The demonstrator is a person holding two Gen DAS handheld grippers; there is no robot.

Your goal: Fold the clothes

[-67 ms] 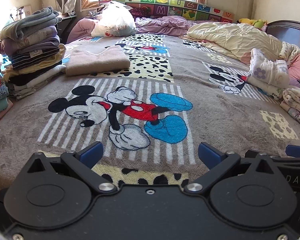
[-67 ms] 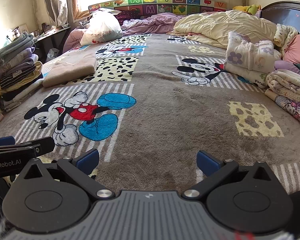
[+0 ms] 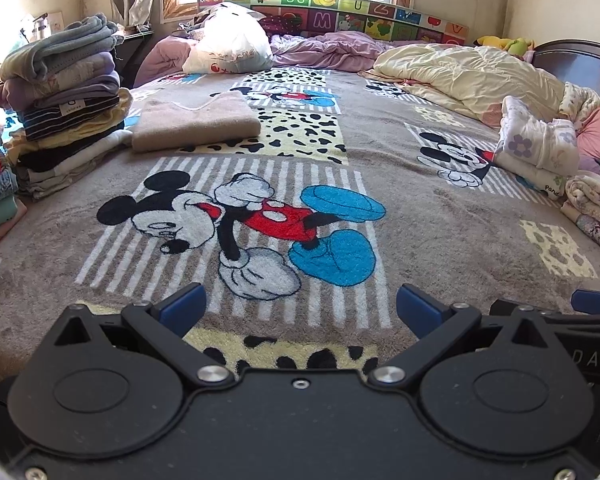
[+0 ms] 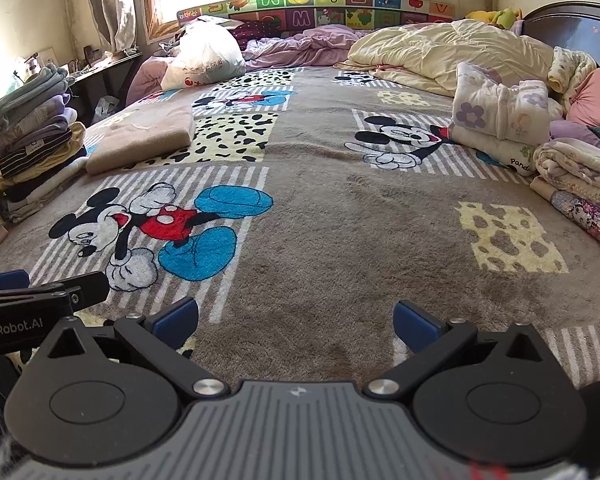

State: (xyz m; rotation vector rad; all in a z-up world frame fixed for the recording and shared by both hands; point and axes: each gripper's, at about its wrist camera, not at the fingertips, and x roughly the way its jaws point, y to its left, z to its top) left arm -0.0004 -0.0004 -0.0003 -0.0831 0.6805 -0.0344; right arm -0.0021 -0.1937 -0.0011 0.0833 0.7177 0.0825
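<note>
Listing by view, left wrist first:

- Left gripper (image 3: 300, 308): jaws spread wide, nothing between the blue pads (image 3: 182, 309); it hangs above the blanket, tilted down.
- Blanket (image 3: 440, 216): grey-brown, covers the bed, printed with cartoon mice, stripes and yellow spotted patches; the stretch just ahead of the jaws is bare.
- Sweater (image 3: 194, 126): beige, folded flat, lying on the blanket far left, just beside the stack.
- Stack (image 3: 60, 108): folded clothes piled high at the left edge, a grey-blue piece on top, a striped one midway.
- Bag (image 3: 230, 46): white plastic, full, at the far side near the window.
- Quilt (image 3: 468, 76): cream, rumpled, far right.
- Floral clothes (image 3: 536, 148): white folded pieces at the right edge, more rolled textiles beside them.
- Right gripper (image 3: 596, 302): only a blue tip and black body show at the right margin.

Right wrist:

- Right gripper (image 4: 296, 322): jaws parted fully, empty, above plain blanket (image 4: 360, 240).
- Left gripper (image 4: 4, 280): a blue tip and a black lettered body enter from the left margin; its jaw state cannot be told here.
- Sweater (image 4: 140, 140): folded, far left, touching the stack's foot.
- Stack (image 4: 28, 132): left edge, upright.
- Floral clothes (image 4: 500, 120): folded, right side, near the quilt (image 4: 452, 52).
- Bag (image 4: 206, 58): far side, left of centre.
</note>
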